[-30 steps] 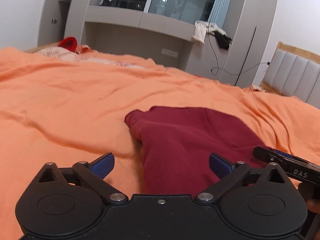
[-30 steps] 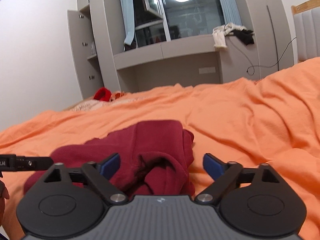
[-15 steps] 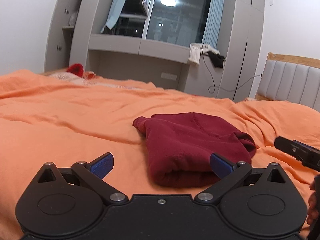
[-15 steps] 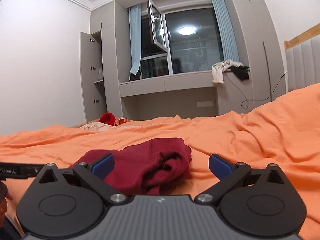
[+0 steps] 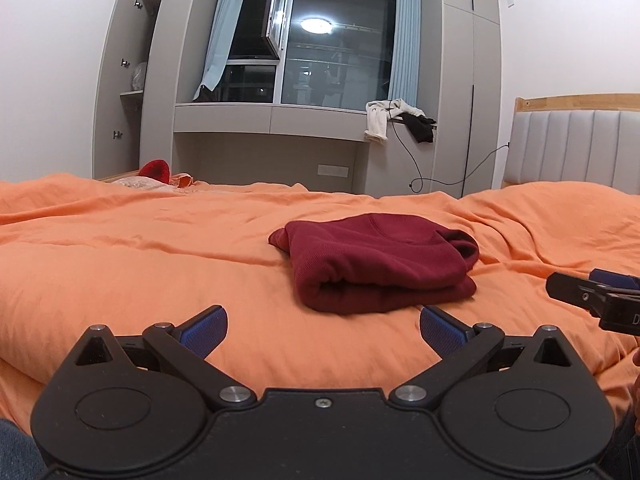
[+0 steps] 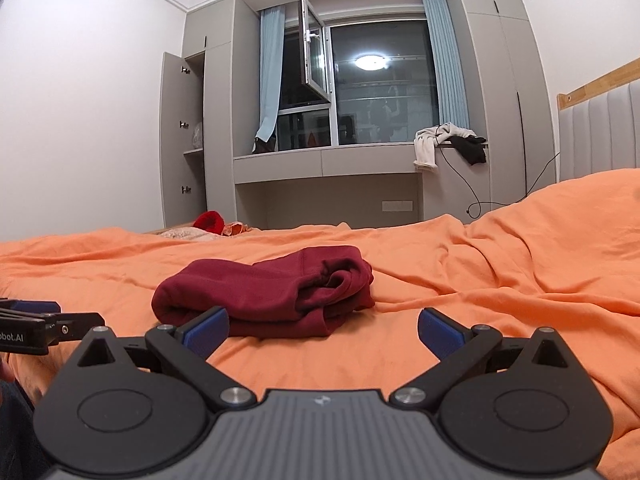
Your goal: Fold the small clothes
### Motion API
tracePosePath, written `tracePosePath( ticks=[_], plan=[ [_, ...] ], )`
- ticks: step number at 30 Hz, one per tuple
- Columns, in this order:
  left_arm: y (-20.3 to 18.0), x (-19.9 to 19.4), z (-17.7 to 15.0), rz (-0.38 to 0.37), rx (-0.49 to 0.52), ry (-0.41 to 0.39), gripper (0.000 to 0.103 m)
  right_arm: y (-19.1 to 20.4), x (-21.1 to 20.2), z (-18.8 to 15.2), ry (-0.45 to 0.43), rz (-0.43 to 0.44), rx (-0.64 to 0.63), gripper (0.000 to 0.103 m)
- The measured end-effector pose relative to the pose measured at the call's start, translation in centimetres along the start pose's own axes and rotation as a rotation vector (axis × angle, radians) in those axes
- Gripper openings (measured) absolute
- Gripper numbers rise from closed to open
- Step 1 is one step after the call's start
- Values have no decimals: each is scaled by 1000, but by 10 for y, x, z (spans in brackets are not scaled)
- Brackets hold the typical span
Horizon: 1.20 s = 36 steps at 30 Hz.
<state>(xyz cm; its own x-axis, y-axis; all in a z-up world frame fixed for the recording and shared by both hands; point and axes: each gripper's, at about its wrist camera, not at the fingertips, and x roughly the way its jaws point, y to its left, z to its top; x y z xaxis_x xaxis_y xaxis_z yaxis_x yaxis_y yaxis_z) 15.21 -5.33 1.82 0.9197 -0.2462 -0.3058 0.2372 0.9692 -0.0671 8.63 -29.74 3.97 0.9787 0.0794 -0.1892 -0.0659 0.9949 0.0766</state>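
A dark red garment (image 5: 380, 264) lies folded into a compact bundle on the orange bed cover (image 5: 140, 264). It also shows in the right wrist view (image 6: 264, 292). My left gripper (image 5: 323, 330) is open and empty, a short way in front of the bundle and apart from it. My right gripper (image 6: 323, 330) is open and empty, just in front of the bundle and to its right. The right gripper's fingers (image 5: 592, 294) show at the right edge of the left wrist view. The left gripper's fingers (image 6: 36, 322) show at the left edge of the right wrist view.
A red item (image 5: 155, 170) and pale clothes (image 5: 140, 184) lie at the bed's far edge. A grey window bench (image 5: 272, 120) with clothes (image 5: 396, 118) and a hanging cable stands behind. A padded headboard (image 5: 576, 148) is at the right.
Both grippers have pulled back and away from the red bundle, which now lies farther ahead on the bed. Both stayed open and empty.
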Motion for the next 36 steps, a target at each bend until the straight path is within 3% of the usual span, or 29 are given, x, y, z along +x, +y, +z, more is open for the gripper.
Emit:
tracePosePath(
  ticks=[36],
  plan=[
    [-9, 3, -6, 25, 45, 47, 102, -1, 3, -4, 8, -8, -5, 103]
  ],
)
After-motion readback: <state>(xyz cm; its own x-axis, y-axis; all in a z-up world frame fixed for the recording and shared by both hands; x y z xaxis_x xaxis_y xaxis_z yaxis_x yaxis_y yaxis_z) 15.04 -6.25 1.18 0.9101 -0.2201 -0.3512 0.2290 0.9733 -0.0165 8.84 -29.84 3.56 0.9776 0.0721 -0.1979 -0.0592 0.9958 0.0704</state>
